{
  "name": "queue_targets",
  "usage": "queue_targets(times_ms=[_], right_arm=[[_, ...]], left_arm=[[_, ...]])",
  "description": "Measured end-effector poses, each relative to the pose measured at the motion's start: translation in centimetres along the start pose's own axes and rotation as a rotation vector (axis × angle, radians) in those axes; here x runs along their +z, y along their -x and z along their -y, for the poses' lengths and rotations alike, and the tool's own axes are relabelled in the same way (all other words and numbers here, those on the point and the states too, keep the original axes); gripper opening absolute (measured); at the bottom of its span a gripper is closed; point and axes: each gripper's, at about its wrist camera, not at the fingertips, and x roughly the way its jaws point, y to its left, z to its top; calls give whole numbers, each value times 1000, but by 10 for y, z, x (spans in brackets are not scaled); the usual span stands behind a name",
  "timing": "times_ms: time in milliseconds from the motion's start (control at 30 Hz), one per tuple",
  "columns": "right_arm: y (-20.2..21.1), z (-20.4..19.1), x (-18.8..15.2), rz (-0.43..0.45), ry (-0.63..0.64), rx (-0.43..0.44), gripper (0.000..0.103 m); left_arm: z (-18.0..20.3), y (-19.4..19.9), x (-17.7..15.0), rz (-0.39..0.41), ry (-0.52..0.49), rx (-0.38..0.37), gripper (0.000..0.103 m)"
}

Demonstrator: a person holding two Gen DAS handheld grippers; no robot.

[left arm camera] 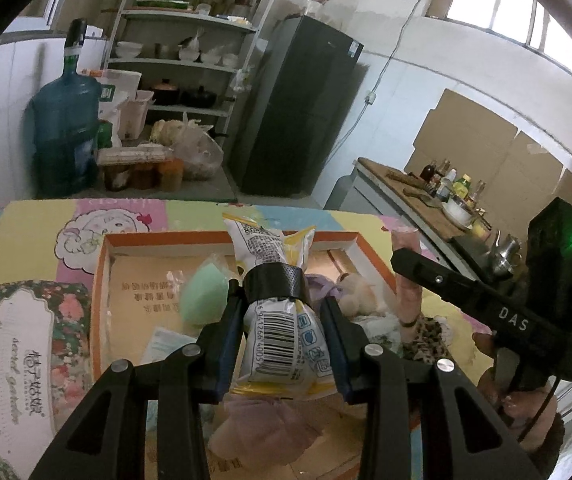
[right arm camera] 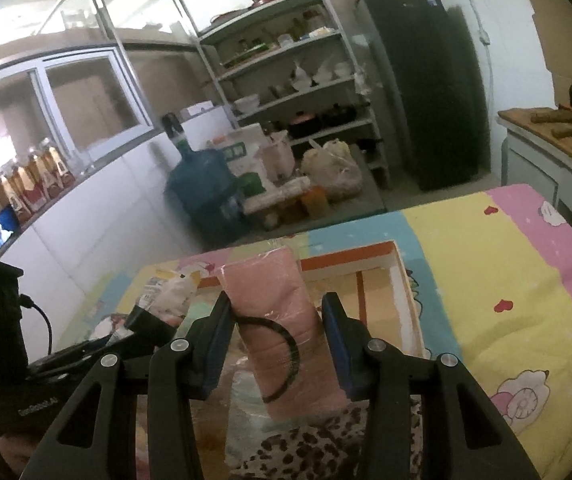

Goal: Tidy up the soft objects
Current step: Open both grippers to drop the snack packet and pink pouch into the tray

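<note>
Landmark: orange-rimmed box (left arm camera: 104, 280), open-topped, sitting on the counter (right arm camera: 506, 272), which is covered by a pastel cartoon-print cloth.

Left gripper (left arm camera: 282, 304): fingers closed on a yellow-and-white plastic packet (left arm camera: 282, 320), cinched at its middle by a black band (left arm camera: 274, 282). Barcode side faces the camera. Packet is held upright above the box interior, top end flaring toward the box's far wall.

Right gripper (right arm camera: 276, 312): fingers stand on either side of a pink cloth pack (right arm camera: 282, 320) in clear wrap, with a black hair tie (right arm camera: 286, 360) looped across it. The finger pads appear to press its sides, so it reads as gripped; the pack is held up over the near right part of the box.

Inside the box: a pale green sponge-like piece (left arm camera: 202, 292) left of the packet, a small beige plush (left arm camera: 360, 292) right of it, a pinkish tulle item (left arm camera: 262, 424) at the near end beneath the left fingers. A leopard-print fabric (right arm camera: 318, 448) lies at the box's near right edge, below the pink pack.

Outside the box, just left of it: a floral tissue pack (left arm camera: 38, 352), flat on the cloth.
</note>
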Motion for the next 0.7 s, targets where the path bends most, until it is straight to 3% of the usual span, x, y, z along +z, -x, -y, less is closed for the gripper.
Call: queue_targets(times_ms=[700], right_arm=[[-19, 5, -8, -60, -11, 13, 46]], left_arm=[[-2, -25, -8, -53, -21, 44, 41]])
